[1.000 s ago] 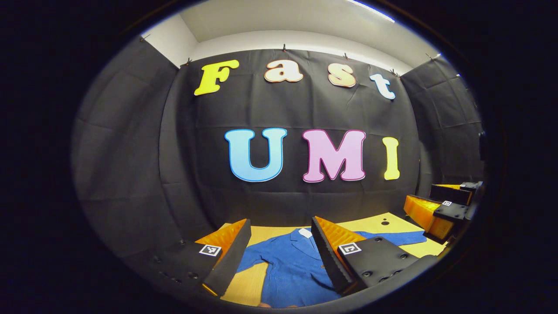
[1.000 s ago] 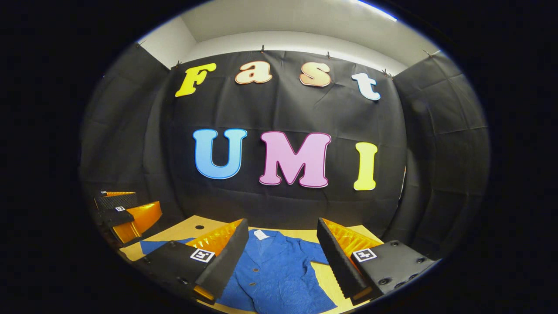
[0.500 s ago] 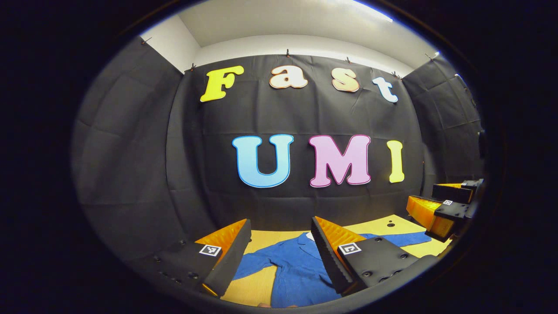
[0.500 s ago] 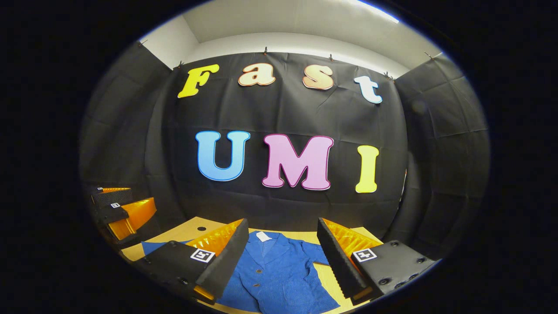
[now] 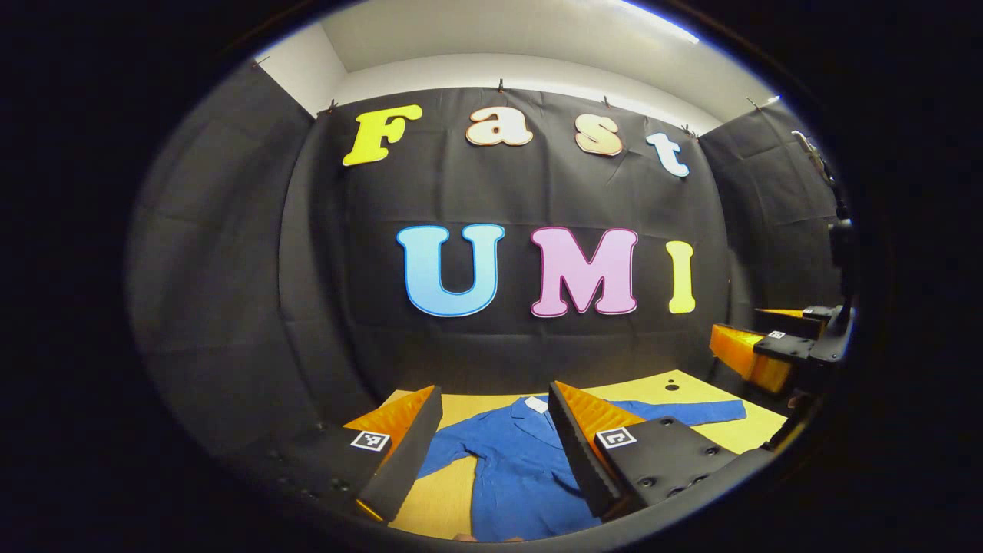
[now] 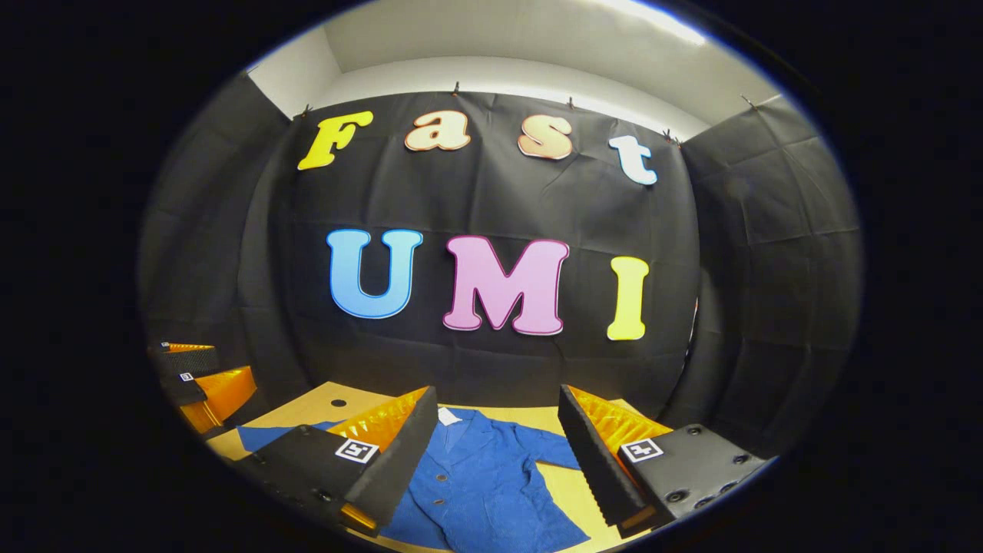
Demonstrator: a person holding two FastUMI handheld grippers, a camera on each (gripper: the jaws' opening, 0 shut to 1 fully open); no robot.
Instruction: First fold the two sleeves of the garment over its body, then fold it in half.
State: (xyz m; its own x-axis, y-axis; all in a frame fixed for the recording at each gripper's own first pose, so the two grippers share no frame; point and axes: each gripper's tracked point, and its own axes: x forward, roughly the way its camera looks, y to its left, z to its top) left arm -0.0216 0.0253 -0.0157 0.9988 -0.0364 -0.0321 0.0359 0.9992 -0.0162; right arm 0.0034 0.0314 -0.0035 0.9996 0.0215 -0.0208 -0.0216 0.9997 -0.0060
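A blue buttoned cloth shirt [image 5: 522, 468] is lying flat on the yellow wooden table [image 5: 453, 499], sleeves spread. The left gripper [image 5: 491, 442] and right gripper [image 6: 495, 445] are hovering above it, released and grasping nothing.

Garment [image 5: 522, 468] lies flat on table [image 5: 653, 392].

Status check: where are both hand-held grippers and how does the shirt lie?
Left hand-held gripper open, above the table. Right hand-held gripper open, likewise. Blue shirt flat, both sleeves spread, nothing folded. Nothing in the way.
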